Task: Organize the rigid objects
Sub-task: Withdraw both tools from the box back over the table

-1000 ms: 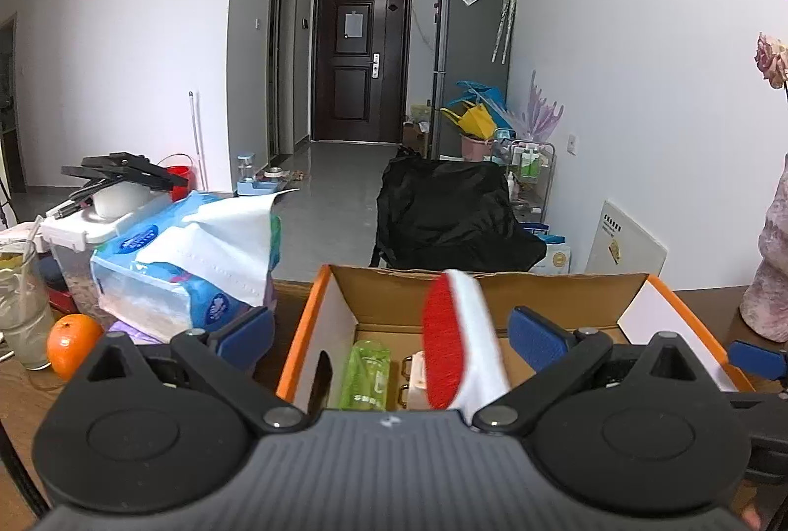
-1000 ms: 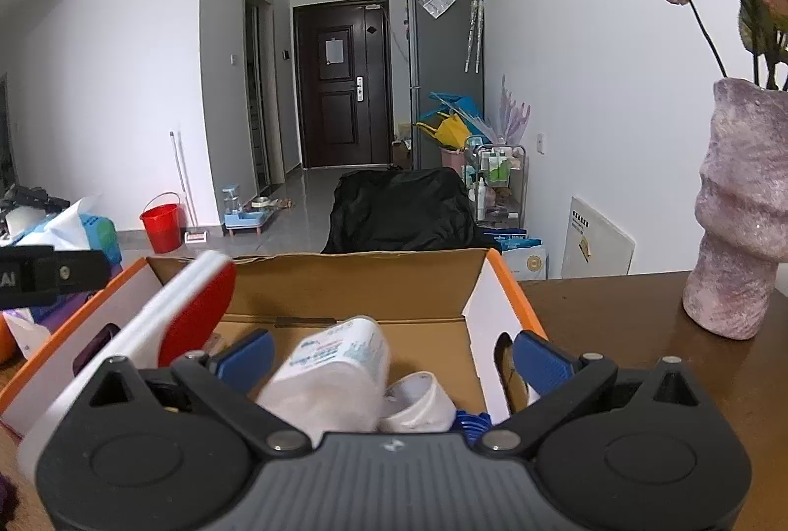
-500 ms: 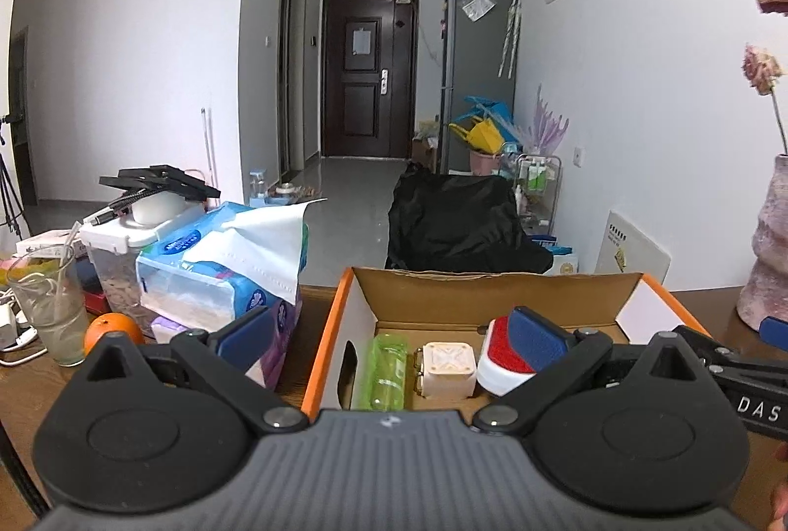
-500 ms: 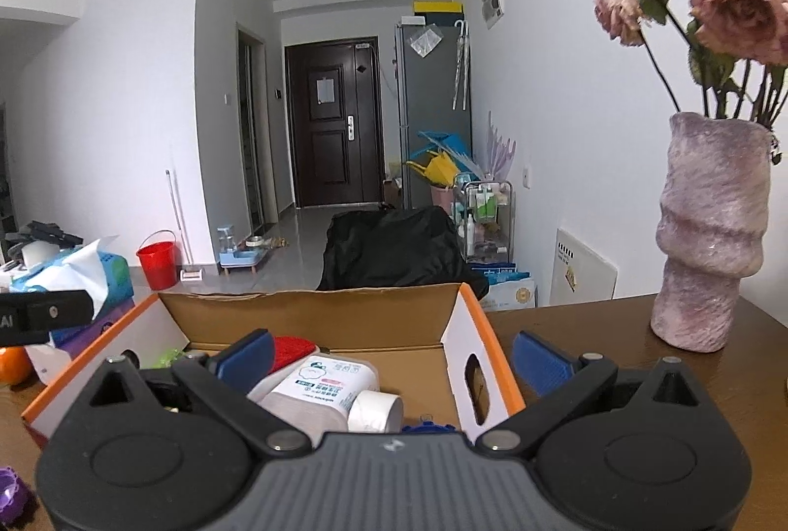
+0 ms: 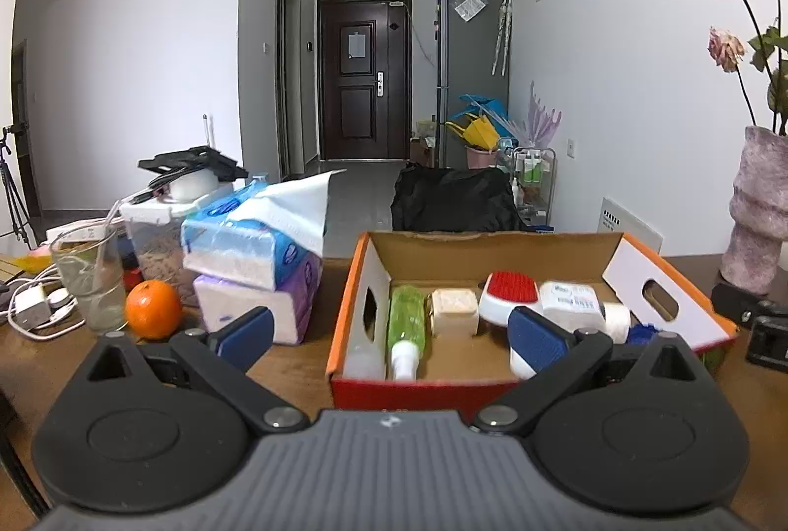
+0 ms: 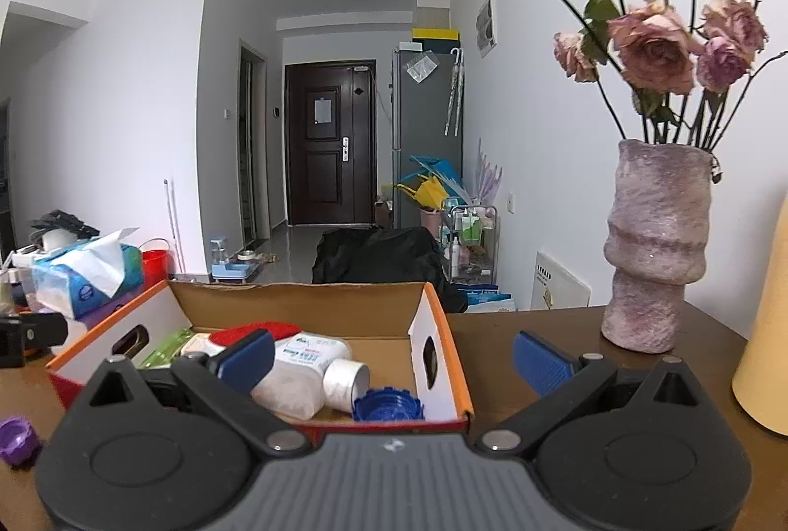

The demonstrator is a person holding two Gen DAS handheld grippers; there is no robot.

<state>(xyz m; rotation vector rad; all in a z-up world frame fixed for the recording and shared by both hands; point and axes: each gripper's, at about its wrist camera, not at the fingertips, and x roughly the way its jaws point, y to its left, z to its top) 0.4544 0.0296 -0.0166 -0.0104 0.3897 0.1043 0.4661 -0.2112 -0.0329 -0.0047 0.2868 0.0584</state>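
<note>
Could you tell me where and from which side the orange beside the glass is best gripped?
Grip the orange across its widest middle, coming in level from the front with the open left gripper. It is round, so any lower or higher hold could slip. Its front is free, while the glass stands close on its left and the tissue packs on its right.

In front of me an orange-rimmed cardboard box [image 5: 657, 252] sits on the brown wooden table [image 5: 290, 363]. In it, left to right, lie a green plastic bottle [image 5: 406, 319], a cream square block [image 5: 454, 312], a red-and-white brush [image 5: 507, 297] and a white bottle [image 5: 571, 302]. Stacked tissue packs [image 5: 251, 265] and a round orange fruit [image 5: 152, 308] sit left of the box. A tall pink stone vase [image 6: 655, 250] stands to its right.
</note>
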